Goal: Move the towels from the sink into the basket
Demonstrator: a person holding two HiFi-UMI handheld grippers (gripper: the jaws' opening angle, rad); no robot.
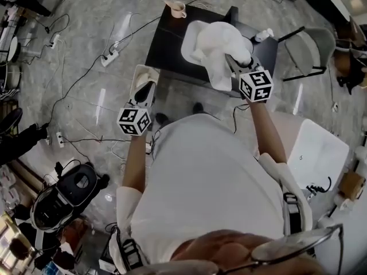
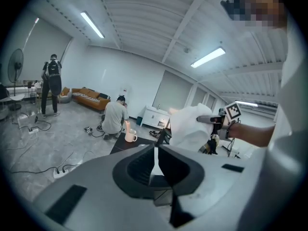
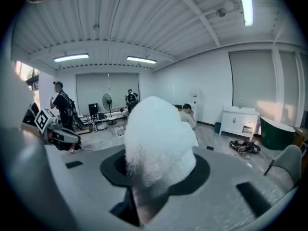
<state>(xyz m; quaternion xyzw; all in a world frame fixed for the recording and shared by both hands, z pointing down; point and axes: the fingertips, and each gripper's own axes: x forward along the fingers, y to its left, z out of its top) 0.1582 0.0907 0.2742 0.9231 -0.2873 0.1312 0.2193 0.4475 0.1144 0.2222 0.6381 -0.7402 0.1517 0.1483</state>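
right gripper (image 1: 232, 59) raised over the sink (image 1: 189, 42), jaws clenched on a white towel (image 1: 215, 44). the towel is clear of the basin and hangs bunched from the jaws, long axis roughly up and down, loose end pointing down toward the sink and the near edge of the black table (image 1: 166, 33). left gripper (image 1: 146, 91) is lower and well apart, over a pale tub (image 1: 139, 72) on the floor by the table's near left corner; its jaws meet at the tips, nothing between them. mug (image 1: 179, 9) on the table's far left corner.
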